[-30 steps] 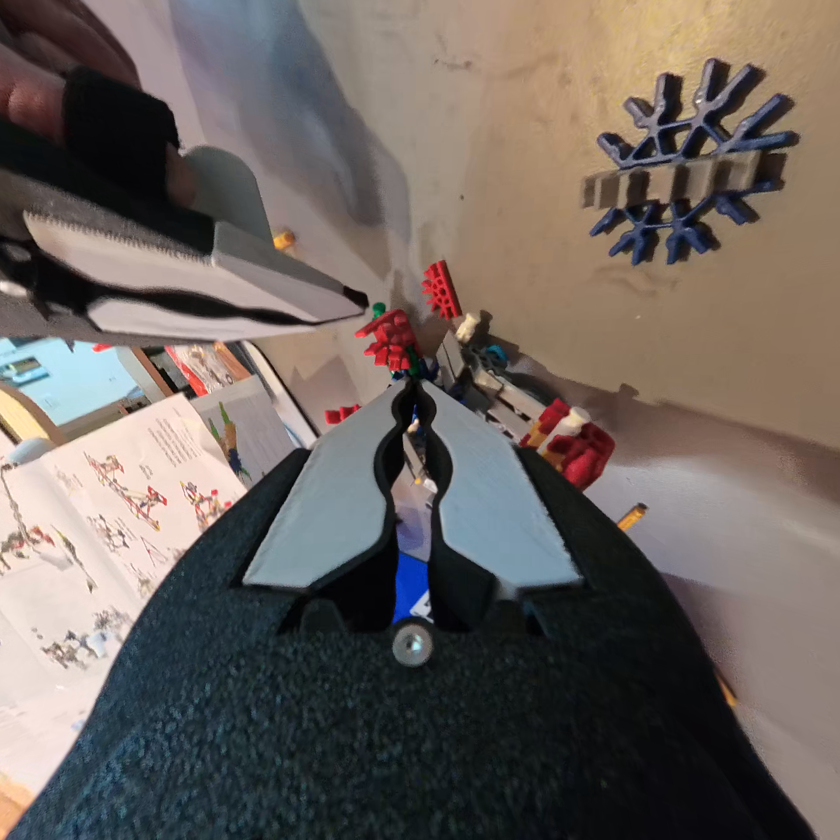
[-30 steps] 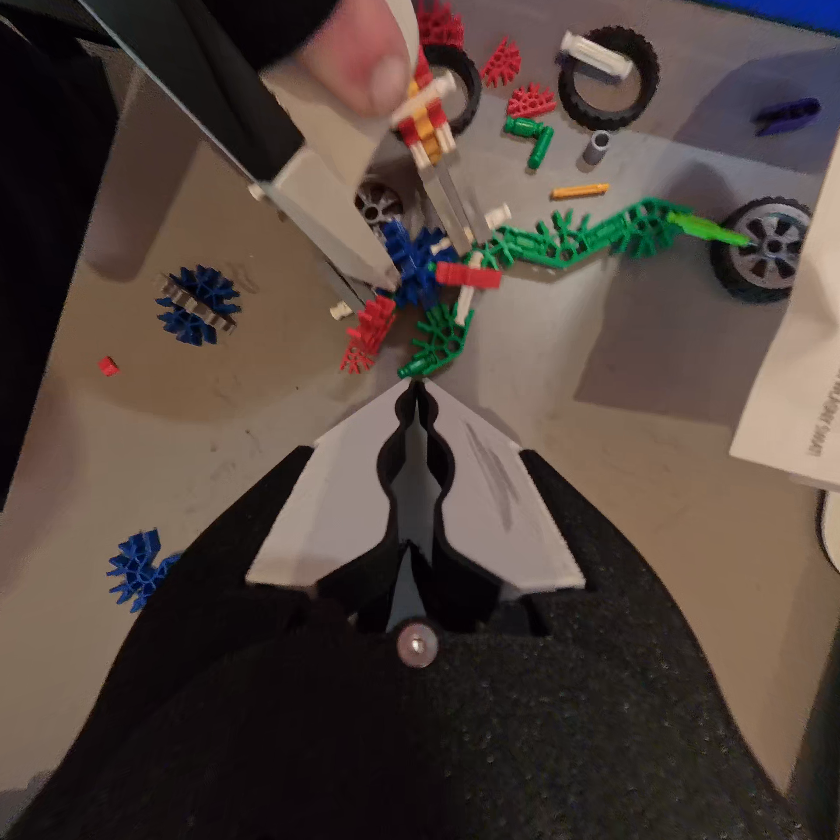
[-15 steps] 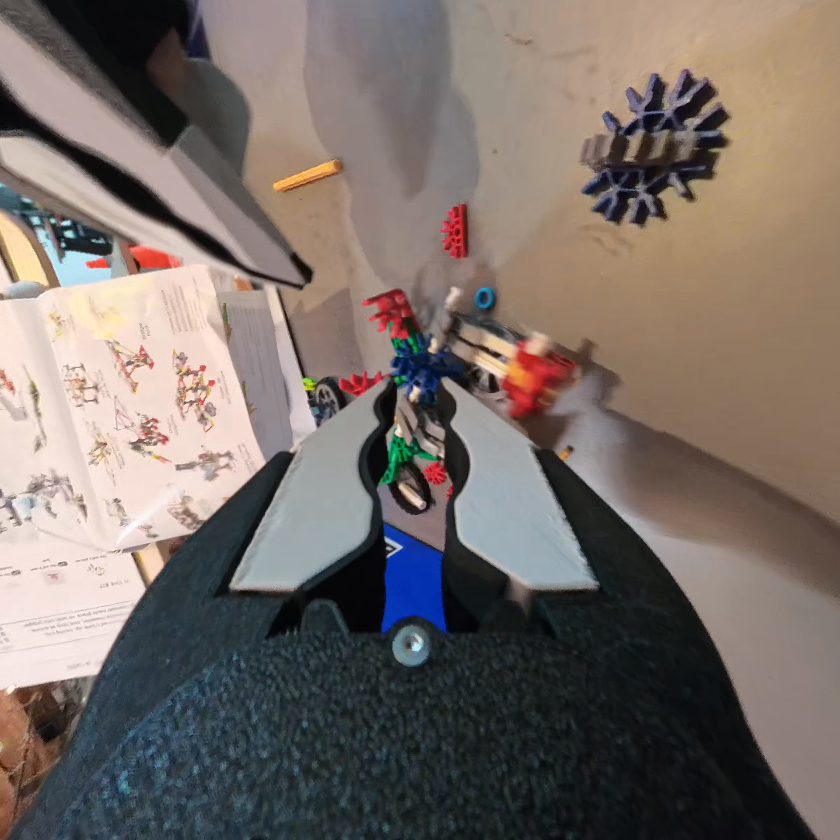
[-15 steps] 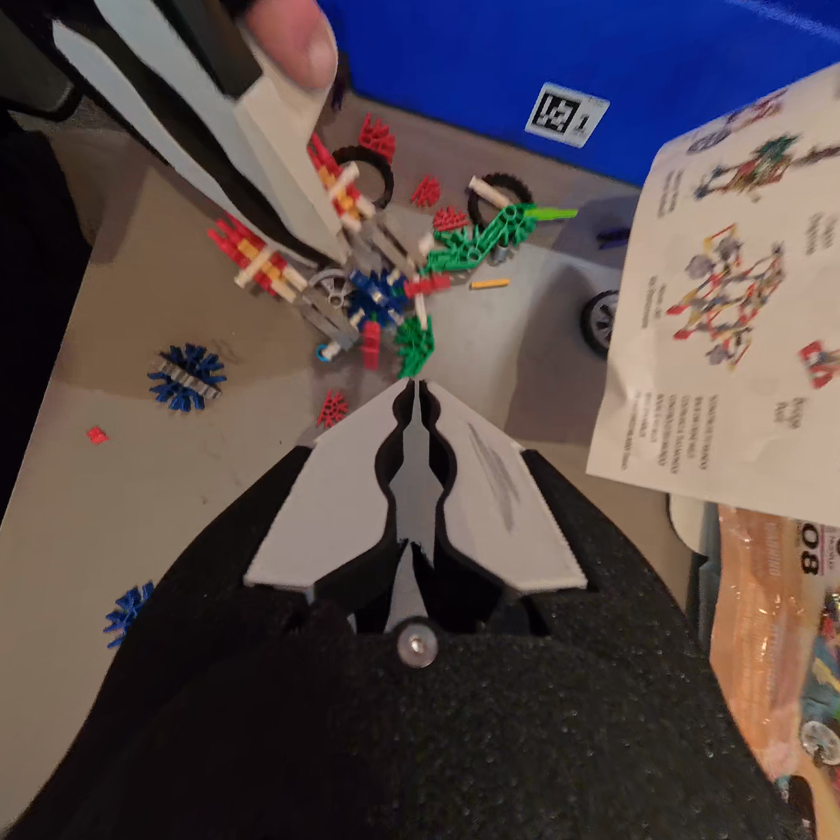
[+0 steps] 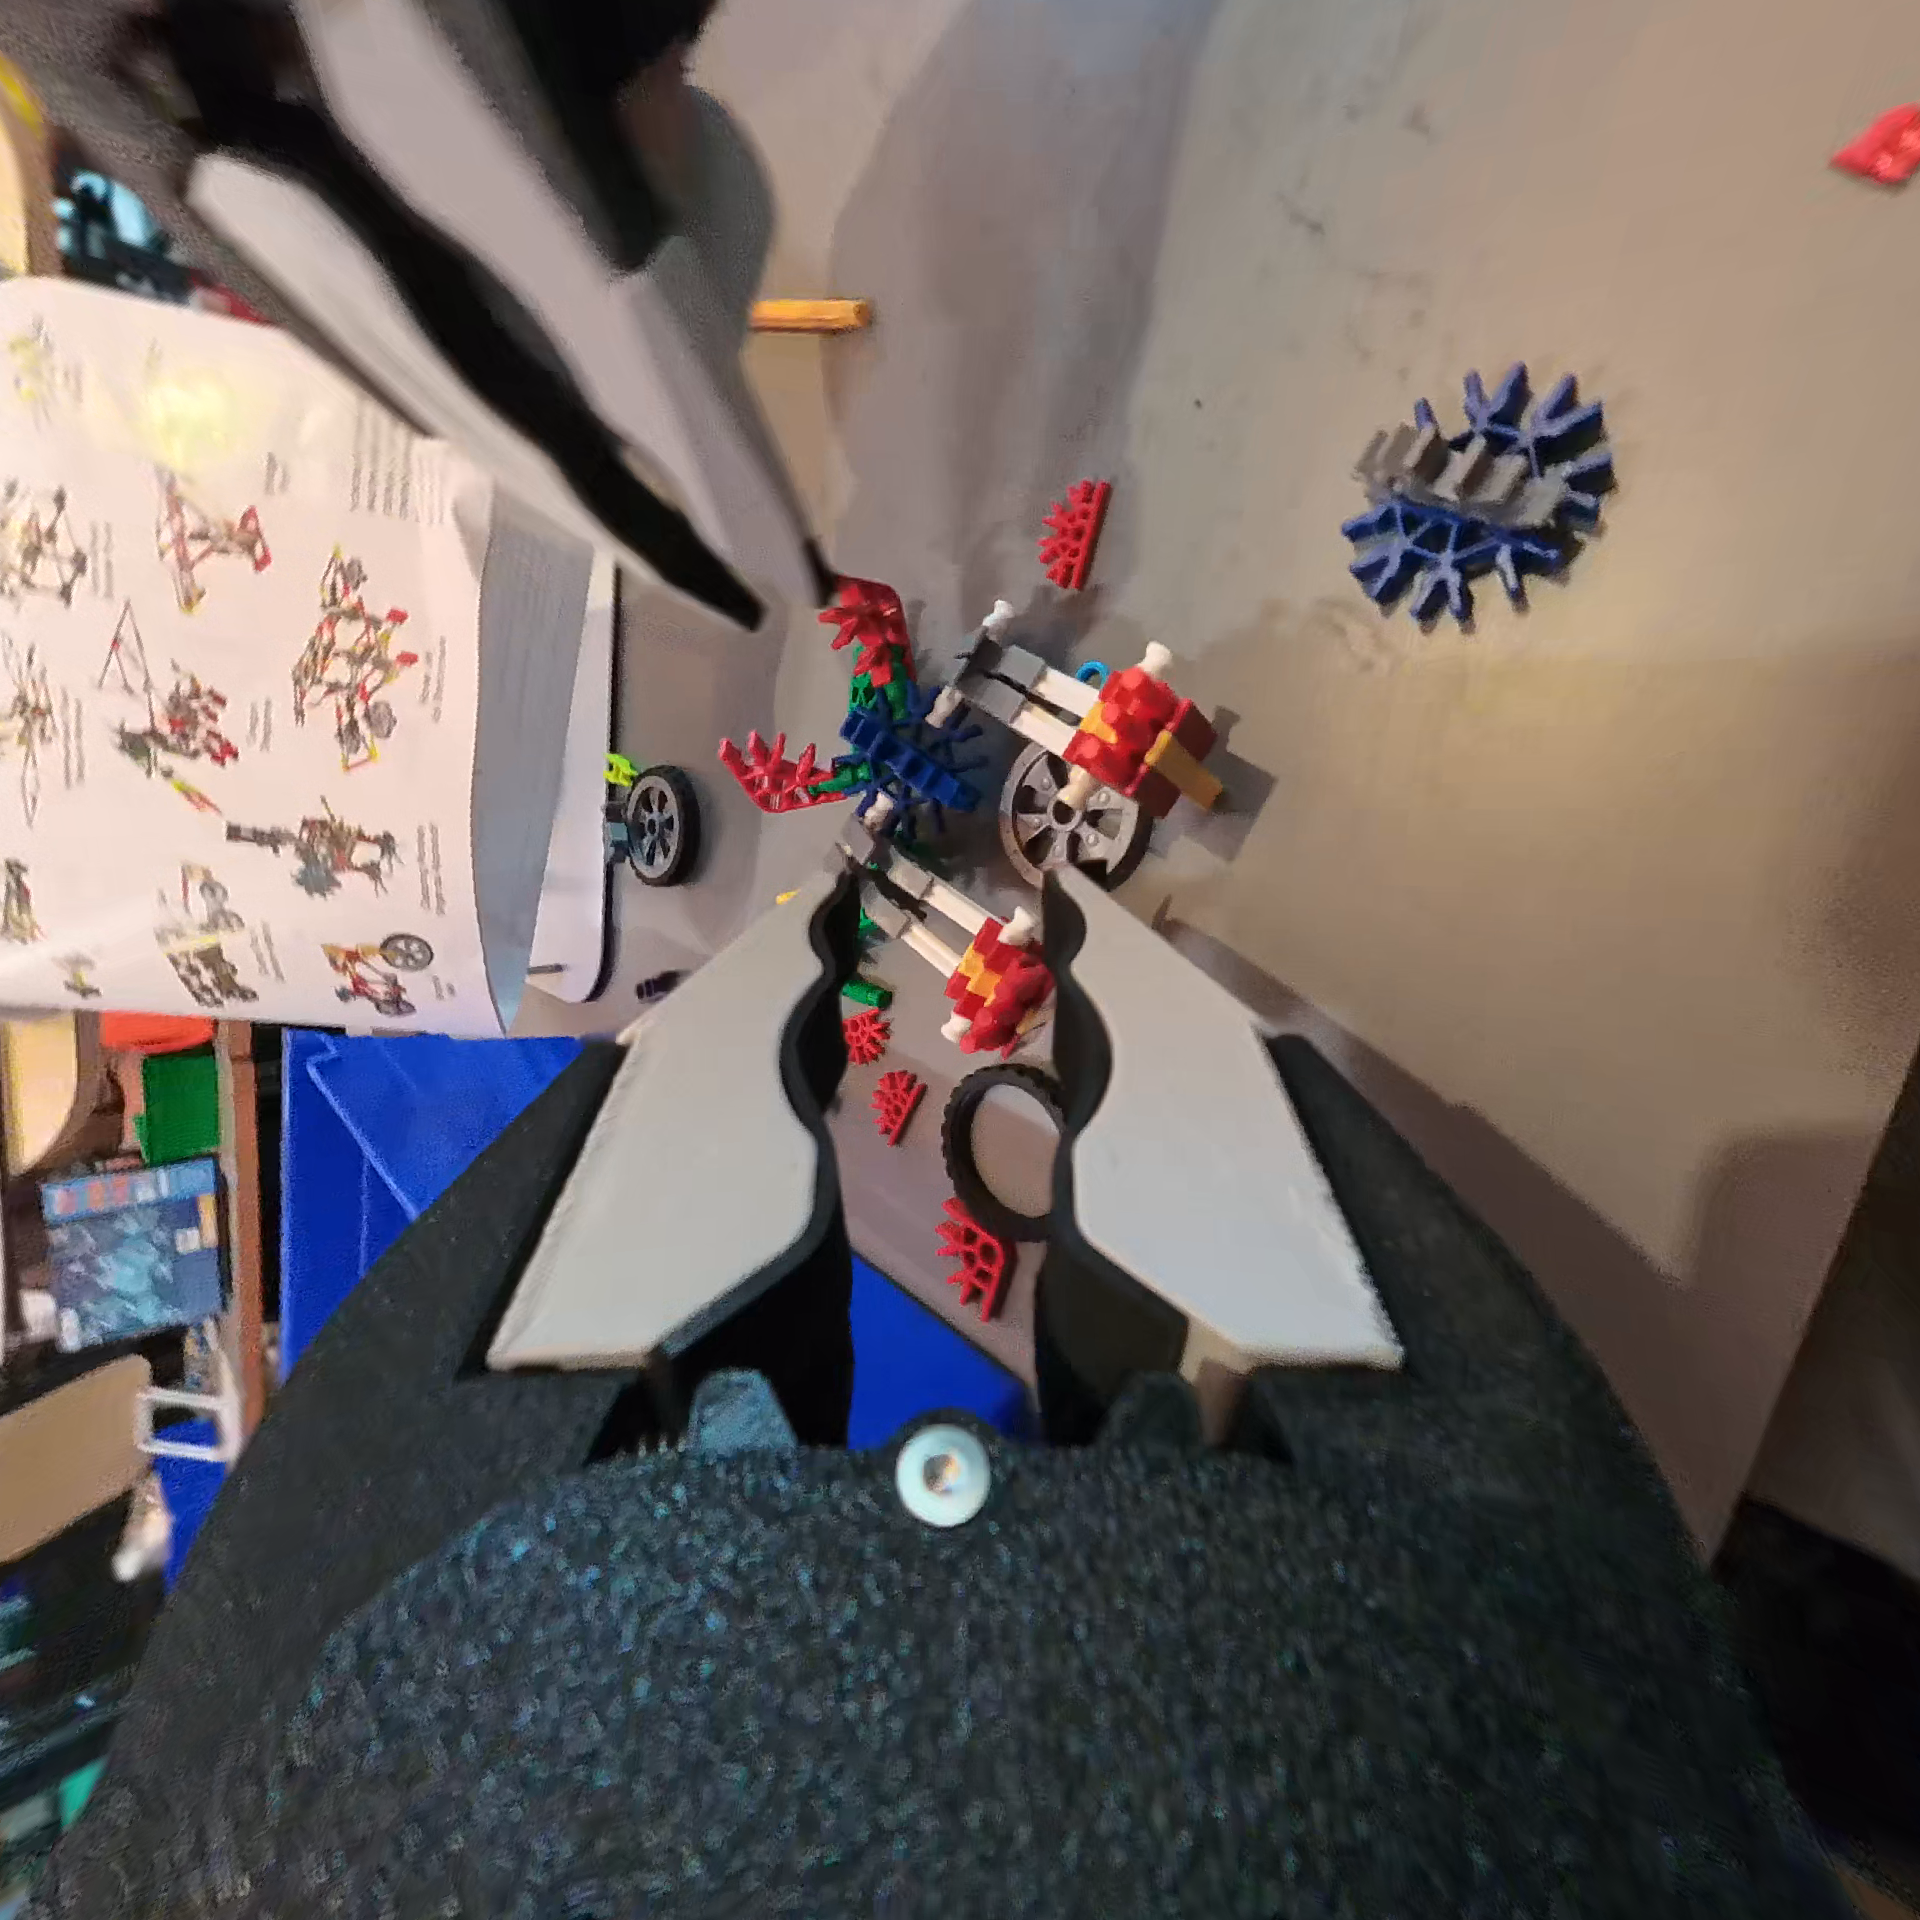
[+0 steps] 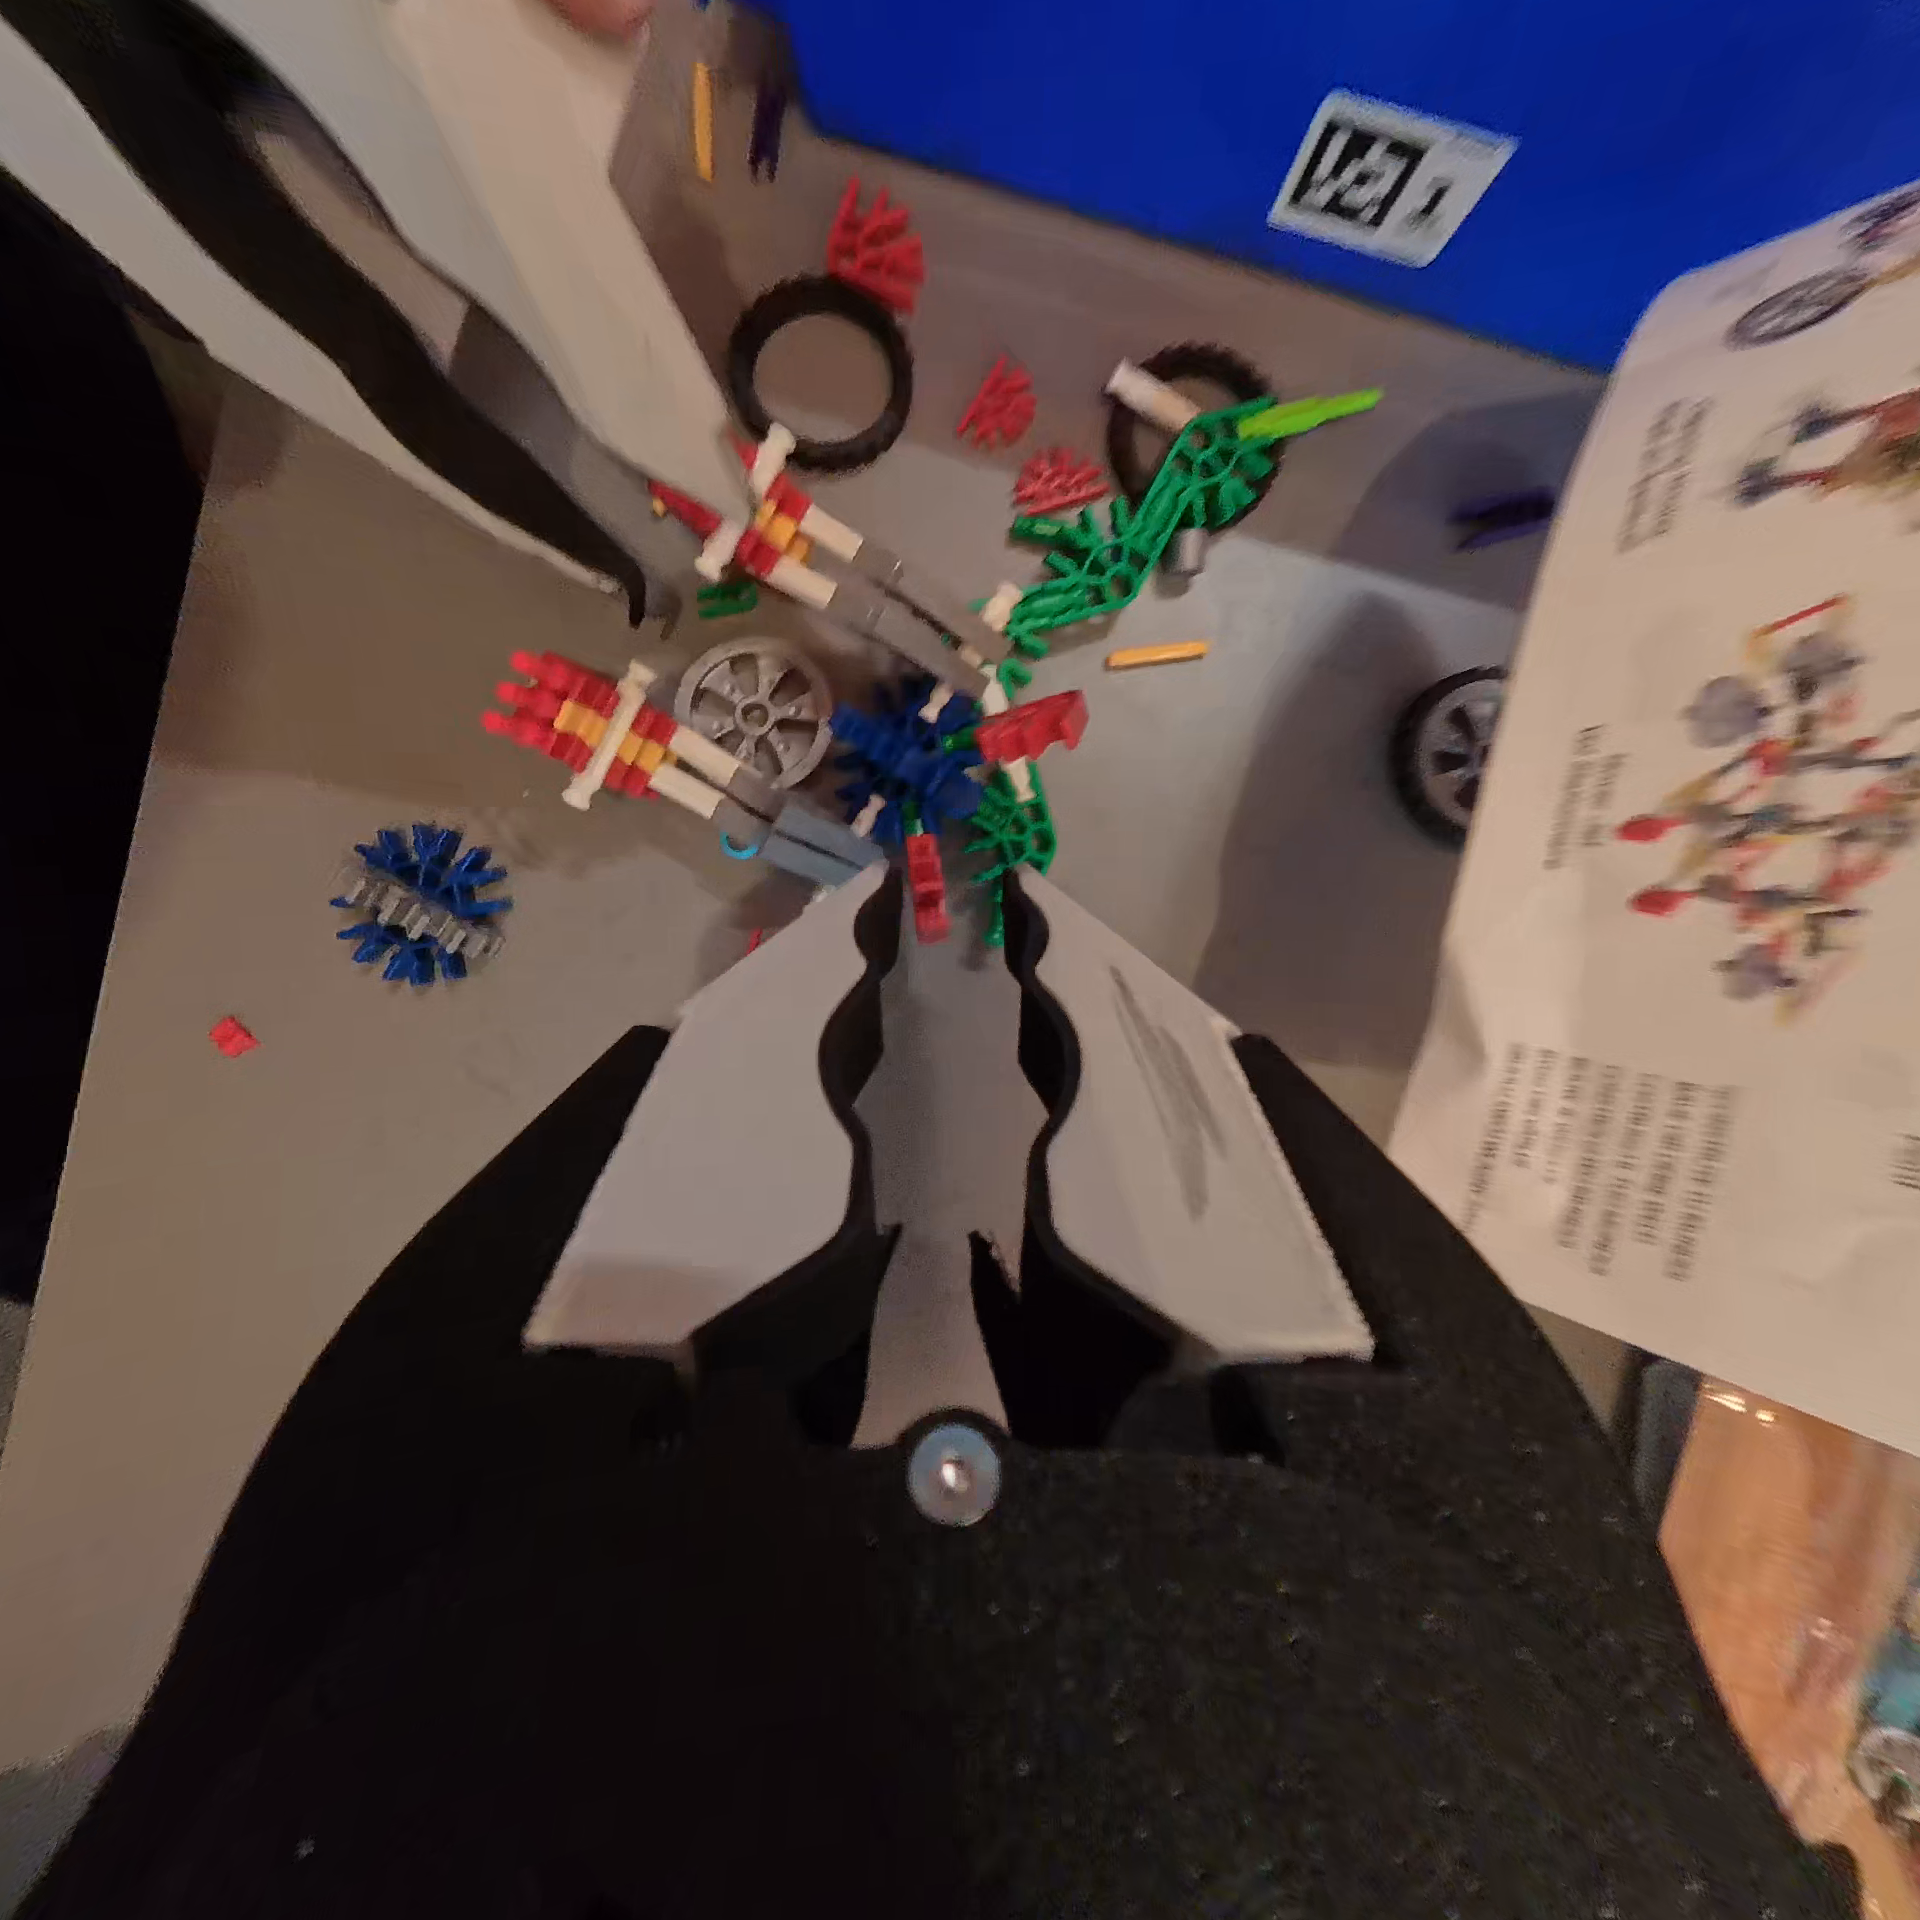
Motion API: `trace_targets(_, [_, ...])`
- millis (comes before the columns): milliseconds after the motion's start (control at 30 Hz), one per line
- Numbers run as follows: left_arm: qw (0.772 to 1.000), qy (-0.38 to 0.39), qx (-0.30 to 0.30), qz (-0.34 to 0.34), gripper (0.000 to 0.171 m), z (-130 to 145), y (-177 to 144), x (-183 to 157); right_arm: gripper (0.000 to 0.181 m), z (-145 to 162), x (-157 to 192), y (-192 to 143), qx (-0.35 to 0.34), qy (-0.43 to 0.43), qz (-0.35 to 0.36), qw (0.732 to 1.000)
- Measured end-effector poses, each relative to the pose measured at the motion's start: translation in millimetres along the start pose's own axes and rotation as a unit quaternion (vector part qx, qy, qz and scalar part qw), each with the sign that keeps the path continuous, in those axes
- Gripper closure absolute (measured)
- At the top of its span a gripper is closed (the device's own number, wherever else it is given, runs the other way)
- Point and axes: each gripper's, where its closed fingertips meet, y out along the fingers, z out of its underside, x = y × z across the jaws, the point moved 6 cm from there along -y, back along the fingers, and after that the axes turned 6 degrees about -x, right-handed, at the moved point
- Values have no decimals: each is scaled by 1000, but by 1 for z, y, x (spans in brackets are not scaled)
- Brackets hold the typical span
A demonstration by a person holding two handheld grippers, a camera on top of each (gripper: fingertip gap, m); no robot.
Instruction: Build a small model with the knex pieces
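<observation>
A construction-toy model lies on the grey table: a blue snowflake hub (image 5: 904, 748) (image 6: 904, 758), a grey spoked wheel (image 5: 1075, 816) (image 6: 753, 712), two red-yellow-white arms and a green chain (image 6: 1122, 530). My left gripper (image 5: 945, 888) is open, with one red-yellow arm (image 5: 987, 966) just beyond and between its tips. It is not gripped. My right gripper (image 6: 948, 881) is open, with a small red piece (image 6: 925, 883) of the model between its tips. Each gripper also shows at the upper left of the other's view, close over the model.
A blue snowflake connector with a grey piece (image 5: 1475, 499) (image 6: 421, 904) lies apart. Black tyres (image 6: 821, 374) (image 5: 1003, 1153), red fan pieces, an orange rod (image 6: 1158, 655), a loose wheel (image 6: 1455, 748), an instruction sheet (image 6: 1714, 727) (image 5: 239, 644) and a blue bin (image 6: 1143, 125) surround the model.
Both grippers have gone from shut to open. The left view has swung round so the model now lies spread before its tips. The right gripper has closed in on the model.
</observation>
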Motion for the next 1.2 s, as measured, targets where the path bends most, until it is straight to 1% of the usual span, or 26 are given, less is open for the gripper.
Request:
trace_targets(133, [998, -56, -5, -22, 134, 7, 4, -2, 161, 12, 5, 16, 18, 5, -4, 1000])
trace_targets(167, [997, -66, -2, -32, 136, 10, 6, -1, 170, 11, 6, 18, 11, 7, 2, 1000])
trace_targets(233, [996, -80, 4, -33, 136, 17, 10, -2, 175, 14, 13, 22, 19, 14, -10, 1000])
trace_targets(333, [994, -93, 11, -48, 136, 23, 14, -1, 173, 13, 28, 22, 16, 23, -29, 999])
trace_targets(433, [994, -99, 6, -53, 135, 25, 16, -1, 170, 9, 45, 17, 10, 14, -71, 997])
trace_targets(533, [993, -110, -4, -51, 135, 27, 16, -2, 168, -5, 32, 4, -22, 12, -45, 999])
trace_targets(633, [991, -124, -8, -54, 136, 28, 16, -5, 168, -30, 9, 0, -54, -1, 5, 999])
trace_targets(733, [989, -132, -11, -65, 138, 29, 15, -5, 168, -54, -13, 21, -55, -57, 54, 995])
trace_targets(867, [988, -139, -17, -72, 138, 30, 14, -6, 167, -69, -33, 68, -22, -106, 62, 992])
trace_targets(933, [987, -143, -22, -75, 138, 30, 14, -7, 167, -69, -40, 86, 7, -111, 55, 992])
trace_targets(1000, [986, -148, -29, -77, 139, 33, 13, -8, 165, -72, -43, 96, 6, -104, 36, 994])
trace_targets(1067, [986, -150, -26, -68, 137, 36, 14, -12, 164, -73, -45, 105, 13, -87, 20, 996])
trace_targets(1133, [986, -148, -31, -73, 138, 39, 14, -14, 164, -70, -44, 112, 31, -86, 11, 996])
trace_targets(1200, [985, -151, -36, -71, 137, 39, 13, -15, 169, -68, -43, 115, 36, -81, 3, 996])
